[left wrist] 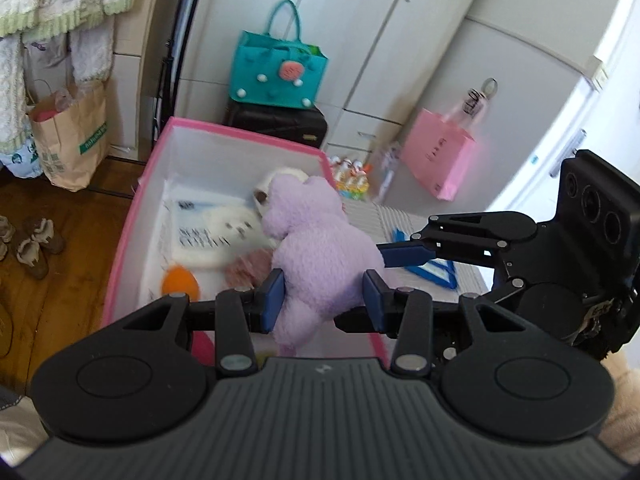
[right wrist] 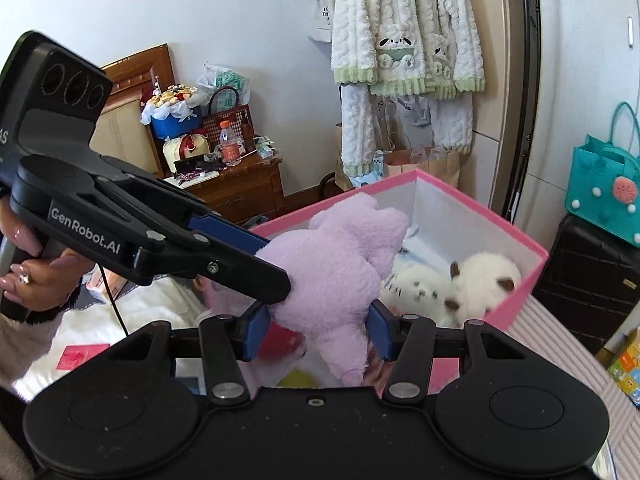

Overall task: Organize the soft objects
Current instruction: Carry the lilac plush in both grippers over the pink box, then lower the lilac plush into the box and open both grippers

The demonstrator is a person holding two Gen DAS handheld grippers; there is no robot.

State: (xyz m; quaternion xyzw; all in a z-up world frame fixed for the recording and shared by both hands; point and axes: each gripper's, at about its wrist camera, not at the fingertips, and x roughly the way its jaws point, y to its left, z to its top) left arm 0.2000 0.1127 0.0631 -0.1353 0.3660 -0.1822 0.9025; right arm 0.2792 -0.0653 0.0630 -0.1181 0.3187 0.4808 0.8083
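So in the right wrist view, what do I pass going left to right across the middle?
Left gripper → purple plush → white plush cats inside the pink box → black suitcase with the teal bag on top.

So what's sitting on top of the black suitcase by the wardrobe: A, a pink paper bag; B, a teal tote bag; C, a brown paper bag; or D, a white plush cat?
B: the teal tote bag stands on the black suitcase, behind the pink storage box; the right wrist view shows the same stacking.
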